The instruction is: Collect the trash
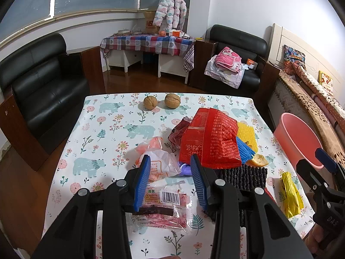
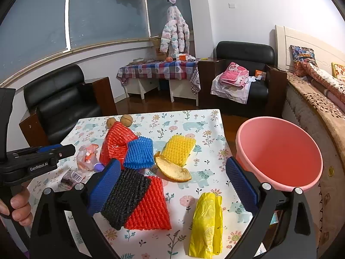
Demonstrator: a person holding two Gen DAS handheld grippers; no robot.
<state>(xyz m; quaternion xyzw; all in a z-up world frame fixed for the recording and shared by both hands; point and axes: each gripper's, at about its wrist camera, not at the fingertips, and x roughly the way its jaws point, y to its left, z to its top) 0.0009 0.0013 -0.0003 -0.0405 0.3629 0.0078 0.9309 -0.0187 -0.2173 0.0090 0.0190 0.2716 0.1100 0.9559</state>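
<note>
1. While the left claw [image 1: 170, 172] hovers half-spread and empty over the clear wrappers [image 1: 166, 207], trash litters the counter [image 2: 194, 118]
2. The right claw [image 2: 172, 185] gapes wide, empty, above the orange peel [image 2: 172, 168]
3. The pink bin [image 2: 280, 151] sits at 3 o'clock

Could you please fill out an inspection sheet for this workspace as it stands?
Surface: table under a bear-print cloth.
Job's things: red bag, foam nets, peel, yellow bag, barcode wrapper; pink bin at the table's right edge, nothing seen inside.
Clutter: two walnuts at the far edge.
Grippers: left gripper open above the wrappers; right gripper wide open, holding nothing.
Cables: nothing seen.
Surroundings: black armchairs, bed, side table.
</note>
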